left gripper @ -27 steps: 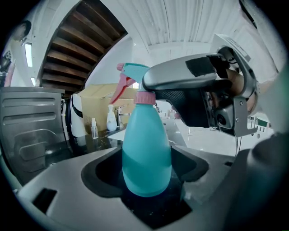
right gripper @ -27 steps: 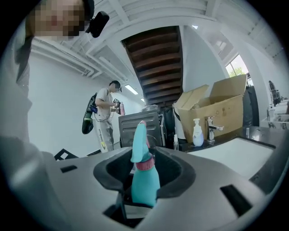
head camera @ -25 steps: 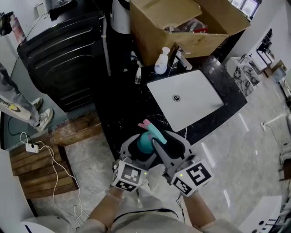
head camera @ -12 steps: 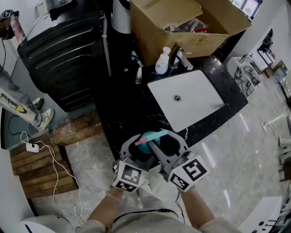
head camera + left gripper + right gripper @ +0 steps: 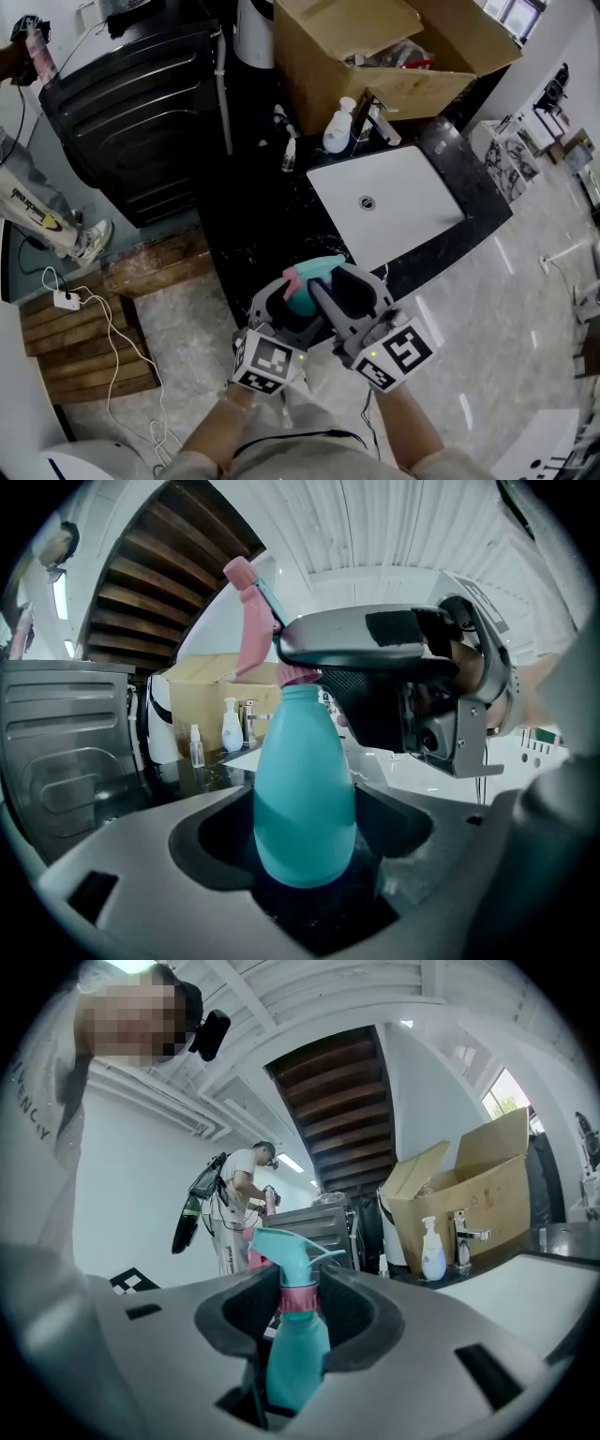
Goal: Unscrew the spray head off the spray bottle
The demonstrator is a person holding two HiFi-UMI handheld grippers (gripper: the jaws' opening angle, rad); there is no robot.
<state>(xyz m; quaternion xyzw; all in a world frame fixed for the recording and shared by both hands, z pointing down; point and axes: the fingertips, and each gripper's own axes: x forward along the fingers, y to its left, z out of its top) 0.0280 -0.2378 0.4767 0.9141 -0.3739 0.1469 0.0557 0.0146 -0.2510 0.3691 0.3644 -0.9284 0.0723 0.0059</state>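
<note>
Unscrewing is under way. The left claw (image 5: 305, 860) is clamped round the body of the teal spray bottle (image 5: 305, 789), held by the counter's (image 5: 253, 225) near edge, at about 7 o'clock from the sink (image 5: 412, 206). The right claw (image 5: 300, 1321) is closing on the pink collar (image 5: 300, 1299) under the spray head (image 5: 284, 1251), pads touching it. Next, I judge, the right claw twists the collar loose while the left braces the bottle

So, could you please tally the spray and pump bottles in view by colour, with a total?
Teal: 1, the spray bottle
White: 1, the pump bottle
Clear: 1, the small bottle
Total: 3
</note>
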